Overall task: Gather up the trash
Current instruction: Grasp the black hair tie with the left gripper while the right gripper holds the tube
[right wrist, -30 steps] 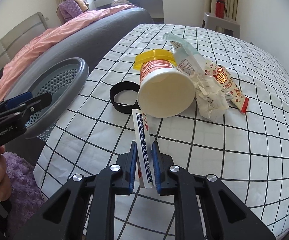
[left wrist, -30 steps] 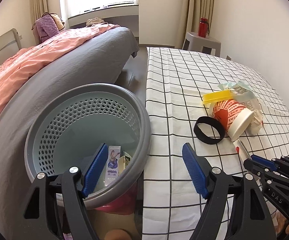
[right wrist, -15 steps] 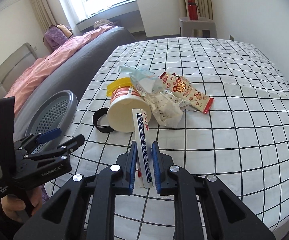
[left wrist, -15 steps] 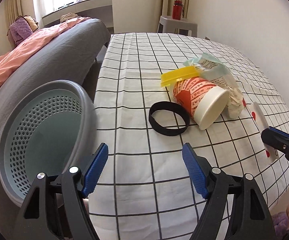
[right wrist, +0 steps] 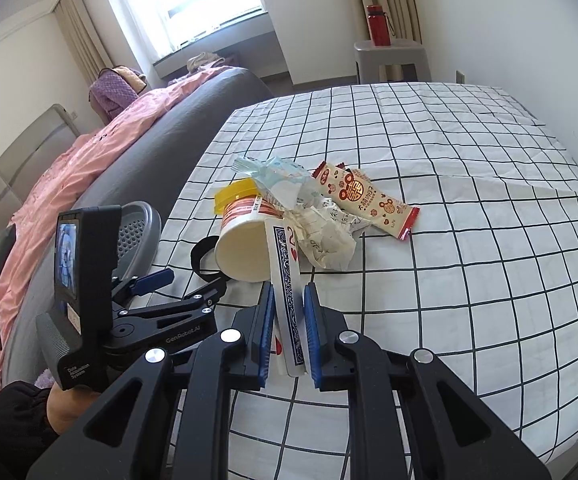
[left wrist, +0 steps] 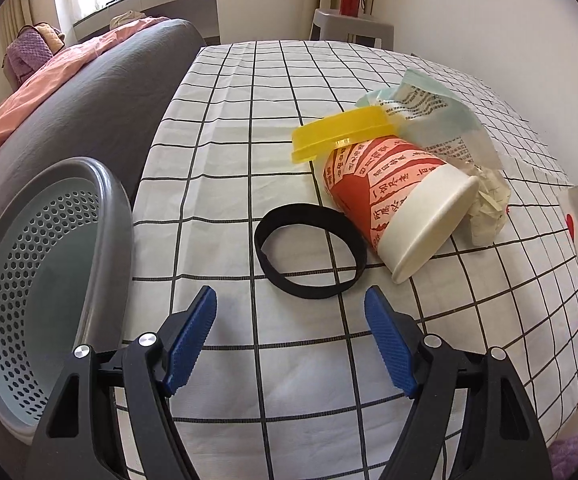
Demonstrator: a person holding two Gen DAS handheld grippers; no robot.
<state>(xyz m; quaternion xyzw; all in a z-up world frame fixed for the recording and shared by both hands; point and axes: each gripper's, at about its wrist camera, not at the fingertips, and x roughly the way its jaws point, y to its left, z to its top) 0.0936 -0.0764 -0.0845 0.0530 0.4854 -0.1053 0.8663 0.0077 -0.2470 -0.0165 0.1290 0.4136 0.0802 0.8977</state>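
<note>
The right gripper (right wrist: pixel 289 312) is clamped on a playing card (right wrist: pixel 287 276), a two of hearts that stands on edge between the blue pads. The left gripper (left wrist: pixel 289 320) hangs over the checked cloth (left wrist: pixel 229 160) with its jaws wide apart and nothing between them. Just beyond its fingertips lies a black band (left wrist: pixel 311 252), flat on the cloth. Touching the band's far side is a red and white paper cup (left wrist: pixel 397 200), tipped on its side with the base toward the gripper. A yellow lid (left wrist: pixel 341 132) leans on the cup's top end. Behind the cup sit a pale green wrapper (left wrist: pixel 429 112) and crumpled paper (left wrist: pixel 485 204); a red snack packet (right wrist: pixel 369 200) lies past those. The grey basket (left wrist: pixel 49 260) stands off the cloth's left edge, beside the grey bed (left wrist: pixel 89 100).
</note>
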